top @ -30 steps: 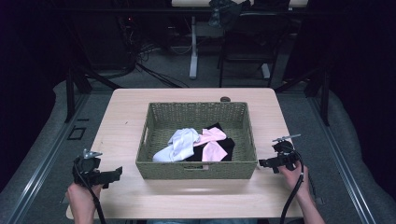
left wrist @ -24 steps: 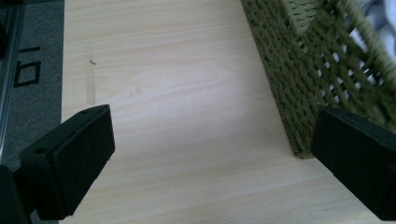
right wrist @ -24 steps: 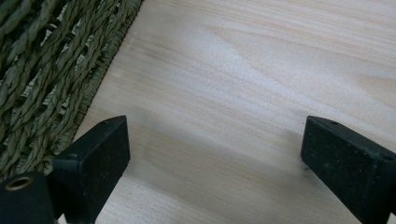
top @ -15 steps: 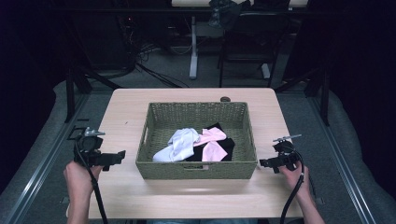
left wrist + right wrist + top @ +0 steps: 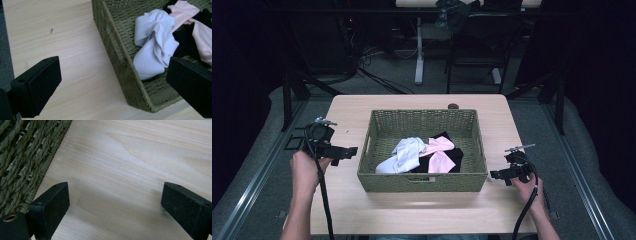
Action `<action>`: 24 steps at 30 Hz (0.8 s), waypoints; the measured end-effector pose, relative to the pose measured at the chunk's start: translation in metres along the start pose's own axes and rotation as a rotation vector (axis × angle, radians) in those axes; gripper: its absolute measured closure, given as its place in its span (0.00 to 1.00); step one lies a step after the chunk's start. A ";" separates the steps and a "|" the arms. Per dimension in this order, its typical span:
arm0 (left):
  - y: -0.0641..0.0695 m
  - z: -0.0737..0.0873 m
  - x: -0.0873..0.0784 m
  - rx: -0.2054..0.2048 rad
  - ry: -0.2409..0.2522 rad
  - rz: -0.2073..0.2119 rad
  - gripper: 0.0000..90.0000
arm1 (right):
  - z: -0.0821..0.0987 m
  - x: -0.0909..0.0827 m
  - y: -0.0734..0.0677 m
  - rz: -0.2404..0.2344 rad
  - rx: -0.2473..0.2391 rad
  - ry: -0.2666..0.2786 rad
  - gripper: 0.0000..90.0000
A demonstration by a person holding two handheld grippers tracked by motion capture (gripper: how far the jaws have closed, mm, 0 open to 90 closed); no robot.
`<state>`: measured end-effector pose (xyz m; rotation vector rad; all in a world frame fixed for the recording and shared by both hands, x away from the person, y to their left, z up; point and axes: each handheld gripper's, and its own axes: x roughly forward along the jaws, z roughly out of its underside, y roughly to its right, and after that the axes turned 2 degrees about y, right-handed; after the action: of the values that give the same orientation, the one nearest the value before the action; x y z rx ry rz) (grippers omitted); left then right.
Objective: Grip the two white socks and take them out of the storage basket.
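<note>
Woven basket [image 5: 422, 176], olive green, rectangular, set at the middle of the light wooden table [image 5: 412, 212] so both hands can reach it from either side. Contents: a white sock [image 5: 402, 155] lying crumpled toward the basket's left half; a pink garment [image 5: 438, 154], probably another sock, just beside it to the right; a black garment [image 5: 457, 156] under and around the pink one, all three touching in one loose heap on the basket floor. Left gripper [image 5: 343, 150]: held off the table, just beside the basket's left wall, jaws wide apart and empty; in the left gripper view it is tilted toward the white sock [image 5: 155, 50] across the basket rim [image 5: 117, 52], which suggests a reach for that piece. Right gripper [image 5: 496, 174]: low over bare table near the basket's right front corner, jaws likewise apart and holding nothing, apparently waiting; the right gripper view has the basket wall [image 5: 22, 157] at its left edge. Change against the earlier frames: the left gripper has risen from near the table's front left edge and moved forward and inward toward the basket; the right gripper and the heap of garments lie as they did.
</note>
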<state>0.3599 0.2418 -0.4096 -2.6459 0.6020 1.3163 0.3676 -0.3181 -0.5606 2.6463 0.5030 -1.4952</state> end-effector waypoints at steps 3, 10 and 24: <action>0.005 -0.012 0.004 0.020 -0.012 0.023 0.00 | 0.000 0.000 0.000 0.000 -0.003 -0.004 0.09; 0.018 -0.038 0.021 0.062 -0.037 0.068 0.01 | 0.000 0.001 -0.002 -0.006 -0.006 -0.011 0.09; 0.049 -0.073 0.065 0.150 -0.121 0.109 0.01 | 0.000 0.001 0.000 -0.004 -0.003 -0.009 0.09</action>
<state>0.4289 0.1573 -0.4134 -2.4259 0.8031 1.3886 0.3682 -0.3178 -0.5609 2.6364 0.5099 -1.5051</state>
